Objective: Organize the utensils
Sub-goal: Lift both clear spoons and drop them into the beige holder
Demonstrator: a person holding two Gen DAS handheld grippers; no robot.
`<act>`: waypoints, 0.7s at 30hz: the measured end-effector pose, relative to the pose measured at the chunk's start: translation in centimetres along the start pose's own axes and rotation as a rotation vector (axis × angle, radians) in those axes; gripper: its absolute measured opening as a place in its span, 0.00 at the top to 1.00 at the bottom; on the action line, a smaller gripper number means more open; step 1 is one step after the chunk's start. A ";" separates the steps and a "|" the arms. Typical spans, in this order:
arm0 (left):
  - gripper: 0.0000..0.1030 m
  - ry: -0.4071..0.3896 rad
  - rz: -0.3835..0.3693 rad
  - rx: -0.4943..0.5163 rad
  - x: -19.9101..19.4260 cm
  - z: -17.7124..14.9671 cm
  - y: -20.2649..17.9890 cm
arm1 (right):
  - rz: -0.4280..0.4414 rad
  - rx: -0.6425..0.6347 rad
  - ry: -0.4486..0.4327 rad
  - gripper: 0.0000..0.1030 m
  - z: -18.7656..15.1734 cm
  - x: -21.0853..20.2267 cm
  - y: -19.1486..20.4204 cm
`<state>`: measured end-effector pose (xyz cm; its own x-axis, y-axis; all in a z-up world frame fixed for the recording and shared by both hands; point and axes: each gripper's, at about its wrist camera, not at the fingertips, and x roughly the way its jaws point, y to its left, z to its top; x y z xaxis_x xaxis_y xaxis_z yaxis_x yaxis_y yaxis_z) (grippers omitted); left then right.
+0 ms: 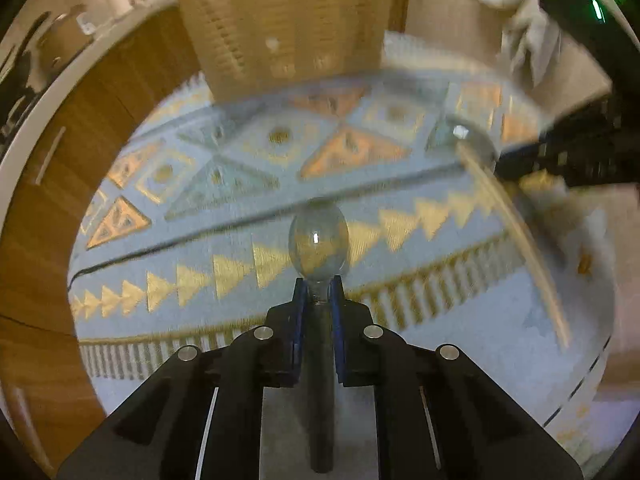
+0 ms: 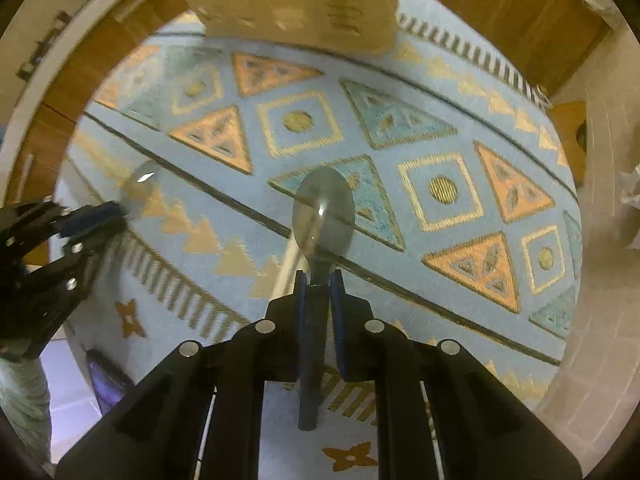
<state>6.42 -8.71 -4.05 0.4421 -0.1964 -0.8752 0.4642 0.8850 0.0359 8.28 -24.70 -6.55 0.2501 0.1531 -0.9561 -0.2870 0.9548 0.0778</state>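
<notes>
Above the patterned blue rug [image 2: 440,152], with the tan slotted holder [image 2: 288,0] at its far edge apparently awaiting both, the left gripper [image 1: 319,286] and right gripper [image 2: 319,280] each clamp a spoon [image 1: 319,240] [image 2: 323,208] by the neck, neither yet stowed.

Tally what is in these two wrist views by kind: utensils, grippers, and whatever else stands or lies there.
Spoons: 2, a shiny metal spoon in the left gripper, another metal spoon in the right gripper
Grippers: 2
Rugs: 1, the blue patterned rug
Ribbed beige containers: 1
Total: 6
</notes>
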 end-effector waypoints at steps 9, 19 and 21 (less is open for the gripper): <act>0.91 -0.436 -0.114 -0.196 -8.4 1.6 3.3 | 0.123 -0.049 -0.342 0.91 -0.2 -8.5 1.4; 0.91 -0.786 -0.093 -0.286 -14.1 8.7 4.5 | 0.214 0.055 -0.697 0.91 4.1 -16.8 0.4; 0.91 -0.843 -0.093 -0.304 -14.5 10.8 4.8 | 0.193 0.075 -0.771 0.91 5.2 -17.7 -0.2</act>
<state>10.52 -6.12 14.00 0.8847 -0.4113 -0.2192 0.3560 0.8999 -0.2517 8.68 -26.27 11.86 0.7796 0.4243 -0.4606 -0.3340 0.9039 0.2673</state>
